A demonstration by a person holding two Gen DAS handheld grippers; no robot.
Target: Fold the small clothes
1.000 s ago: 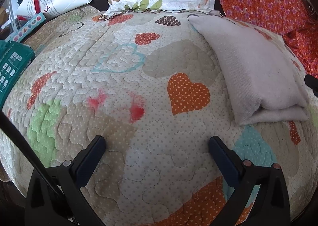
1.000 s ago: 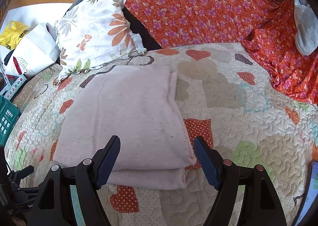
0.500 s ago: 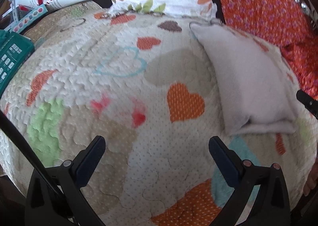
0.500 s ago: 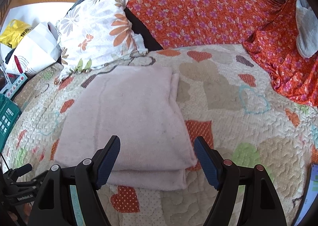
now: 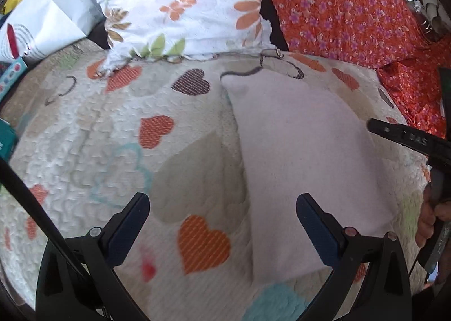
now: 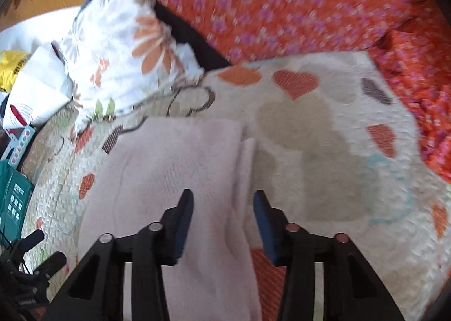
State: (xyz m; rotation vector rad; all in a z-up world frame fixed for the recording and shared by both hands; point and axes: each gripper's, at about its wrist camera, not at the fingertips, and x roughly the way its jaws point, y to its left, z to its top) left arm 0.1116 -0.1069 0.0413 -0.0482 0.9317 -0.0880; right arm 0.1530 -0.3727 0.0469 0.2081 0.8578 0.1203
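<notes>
A folded pale pink garment (image 5: pixel 304 151) lies flat on the heart-patterned quilt (image 5: pixel 118 129). My left gripper (image 5: pixel 222 199) is open wide, hovering over the garment's near left edge, with quilt and that edge showing between its fingers. In the right wrist view the same garment (image 6: pixel 174 157) fills the middle. My right gripper (image 6: pixel 222 194) hangs over the garment's right-hand folded edge. Its jaws are closing, with the cloth edge between them, and the pads do not visibly press on it. Part of the right gripper's frame (image 5: pixel 408 140) and a hand (image 5: pixel 425 225) show at the left wrist view's right edge.
A white floral pillow (image 5: pixel 183 5) and an orange flowered cover (image 5: pixel 352 16) stand along the quilt's far side. To the left lie a white paper bag (image 5: pixel 48 22) and a teal box (image 6: pixel 14 197). Orange cloth (image 6: pixel 422 81) bunches at the right.
Both grippers have moved forward over the bed toward the garment, which now sits closer in both views. The right gripper's jaws have narrowed; the left jaws keep their width.
</notes>
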